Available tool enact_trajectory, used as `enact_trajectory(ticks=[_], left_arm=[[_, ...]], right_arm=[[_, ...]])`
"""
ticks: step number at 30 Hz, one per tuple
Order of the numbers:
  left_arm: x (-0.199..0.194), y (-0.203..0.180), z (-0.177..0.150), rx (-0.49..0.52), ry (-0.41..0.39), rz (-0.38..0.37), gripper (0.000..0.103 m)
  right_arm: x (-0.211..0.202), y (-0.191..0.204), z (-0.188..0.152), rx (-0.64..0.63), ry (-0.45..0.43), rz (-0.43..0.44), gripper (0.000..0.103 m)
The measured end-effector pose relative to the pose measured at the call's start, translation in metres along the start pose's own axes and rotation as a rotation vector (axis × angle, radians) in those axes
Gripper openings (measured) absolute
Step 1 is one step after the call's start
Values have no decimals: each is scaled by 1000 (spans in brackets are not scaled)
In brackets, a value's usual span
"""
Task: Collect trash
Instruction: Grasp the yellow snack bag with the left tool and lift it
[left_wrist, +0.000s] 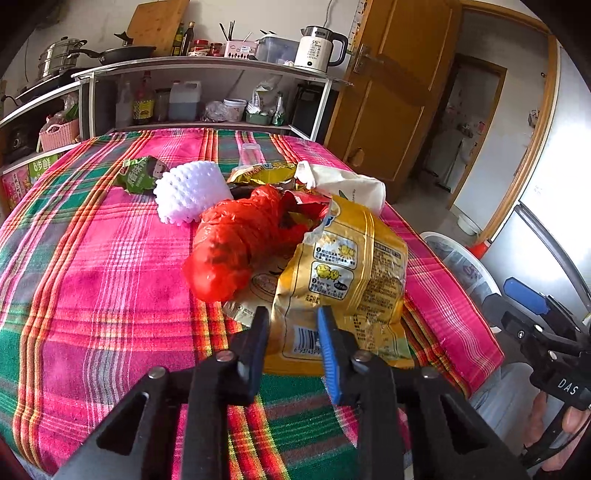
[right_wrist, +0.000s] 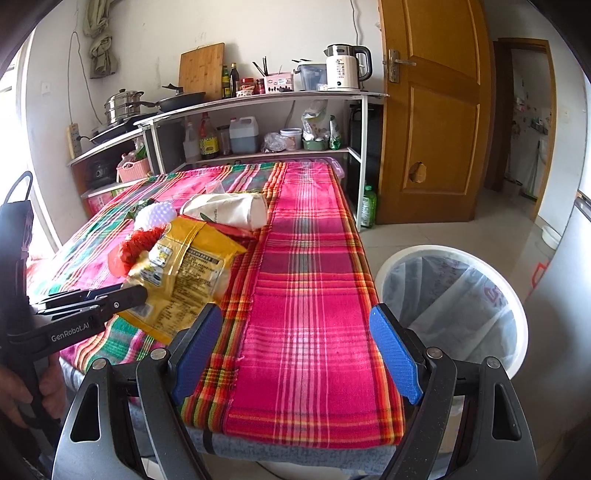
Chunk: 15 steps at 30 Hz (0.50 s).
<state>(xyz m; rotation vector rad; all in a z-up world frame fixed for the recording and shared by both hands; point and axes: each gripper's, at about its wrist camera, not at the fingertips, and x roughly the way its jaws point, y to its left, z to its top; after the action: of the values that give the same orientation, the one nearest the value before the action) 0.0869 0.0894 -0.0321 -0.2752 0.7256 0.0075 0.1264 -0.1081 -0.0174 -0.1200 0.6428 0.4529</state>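
The left gripper held the near edge of the yellow snack bag.

The yellow snack bag lay on the checked tablecloth, near the table's front edge, and the left gripper's jaws were pinched narrow on its bottom end. A red plastic bag touched the yellow one on its left side. Behind them sat a white foam net, a green wrapper, another yellow wrapper and a white cloth bag. The right gripper hung over the bare right side of the cloth with its jaws wide and nothing between them. A white trash bin with a clear liner stood on the floor just beside the table. A shelf with a kettle stood behind.
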Motion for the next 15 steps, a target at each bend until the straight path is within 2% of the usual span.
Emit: enact_trajectory(ticks=[5, 15], left_arm=[[-12, 0, 0, -6, -28, -47, 8], [-44, -3, 2, 13, -96, -67, 4]], right_arm=[[2, -1, 2, -1, 3, 2, 82], [3, 7, 7, -14, -2, 9, 82]])
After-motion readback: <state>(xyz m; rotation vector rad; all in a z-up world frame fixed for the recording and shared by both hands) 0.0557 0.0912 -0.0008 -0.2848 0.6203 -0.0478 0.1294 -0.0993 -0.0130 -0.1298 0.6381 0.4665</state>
